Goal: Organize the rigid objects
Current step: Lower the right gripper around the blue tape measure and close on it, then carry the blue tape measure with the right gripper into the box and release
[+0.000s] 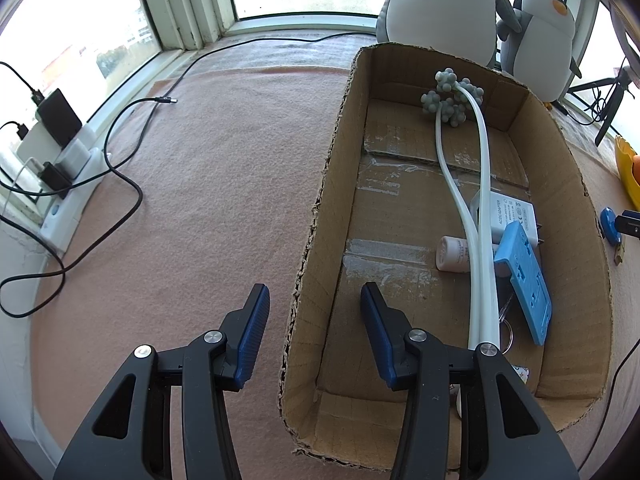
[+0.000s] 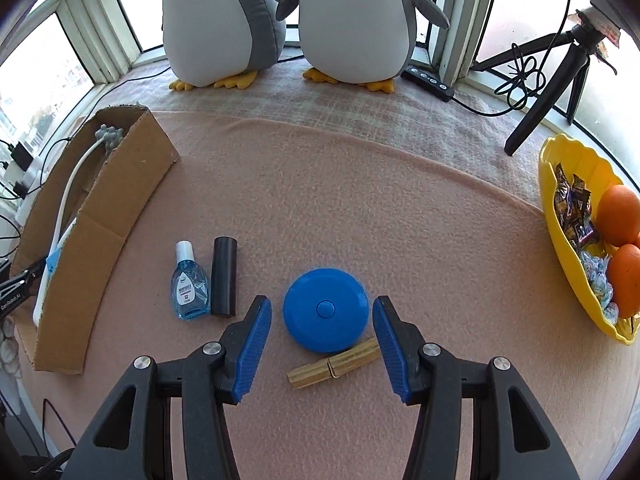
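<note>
A cardboard box [image 1: 324, 208] lies on the pink cloth and also shows in the right wrist view [image 2: 100, 216]. Inside it are a white massager with grey balls [image 1: 480, 200], a white adapter [image 1: 512, 212], a blue plug adapter [image 1: 524, 276] and a small white bottle [image 1: 452, 254]. My left gripper [image 1: 315, 300] is open and empty, straddling the box's left wall. My right gripper [image 2: 322, 314] is open, its pads either side of a blue round disc [image 2: 326, 308]. A wooden clothespin [image 2: 334, 362] lies just below the disc. A blue liquid bottle [image 2: 190, 284] and a black cylinder [image 2: 224, 276] lie to the left.
Two plush penguins [image 2: 280, 20] stand at the back by the window. A yellow bowl [image 2: 560, 248] with oranges and sweets sits at the right. A black tripod [image 2: 548, 92] stands at back right. A power strip with chargers and cables [image 1: 60, 160] lies along the left sill.
</note>
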